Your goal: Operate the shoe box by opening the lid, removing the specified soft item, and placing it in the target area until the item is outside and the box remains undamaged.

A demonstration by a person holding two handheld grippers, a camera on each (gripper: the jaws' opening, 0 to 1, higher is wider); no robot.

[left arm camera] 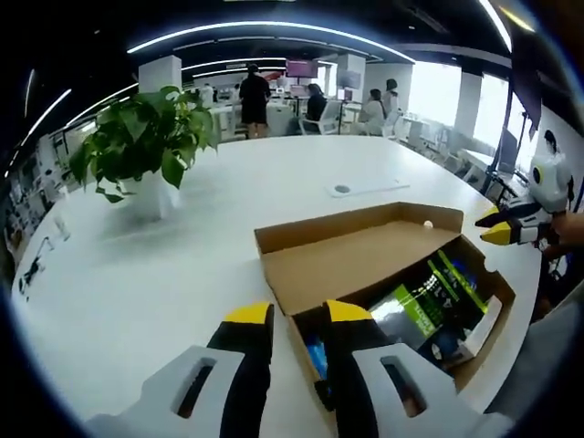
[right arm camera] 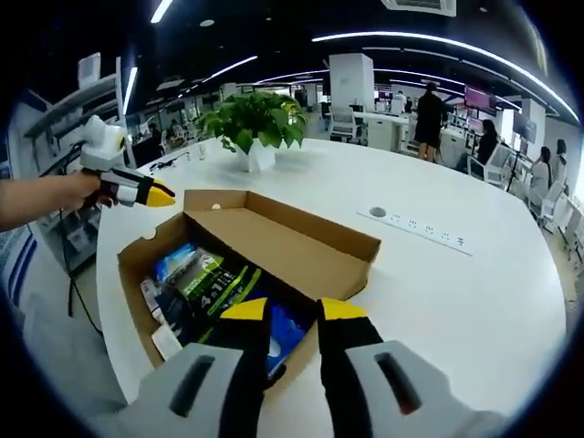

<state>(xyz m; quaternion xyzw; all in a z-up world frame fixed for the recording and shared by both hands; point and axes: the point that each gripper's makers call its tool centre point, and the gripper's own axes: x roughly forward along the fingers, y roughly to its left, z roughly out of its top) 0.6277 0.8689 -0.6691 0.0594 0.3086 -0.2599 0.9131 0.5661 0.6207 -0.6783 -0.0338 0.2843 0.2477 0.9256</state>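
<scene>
A brown cardboard shoe box (left arm camera: 497, 297) lies on the white table with its lid (left arm camera: 356, 260) folded back and open. Inside lie soft packs: a green-and-black one (left arm camera: 429, 297) and blue ones. My left gripper (left arm camera: 298, 315) hovers at the box's near corner, jaws a little apart with nothing between them. The right gripper (left arm camera: 497, 226), held by a hand, is at the far right end. In the right gripper view the box (right arm camera: 137, 301), lid (right arm camera: 283, 239) and green pack (right arm camera: 212, 276) lie ahead. My right gripper (right arm camera: 292, 310) stands slightly open over the near wall. The left gripper (right arm camera: 137, 190) is at the far left end.
A potted plant (left arm camera: 146, 146) (right arm camera: 254, 123) stands on the round white table (left arm camera: 137, 274) beyond the box. A flat socket strip (left arm camera: 365, 187) (right arm camera: 415, 225) is set into the tabletop. People and chairs are far back. The table edge runs close to both box ends.
</scene>
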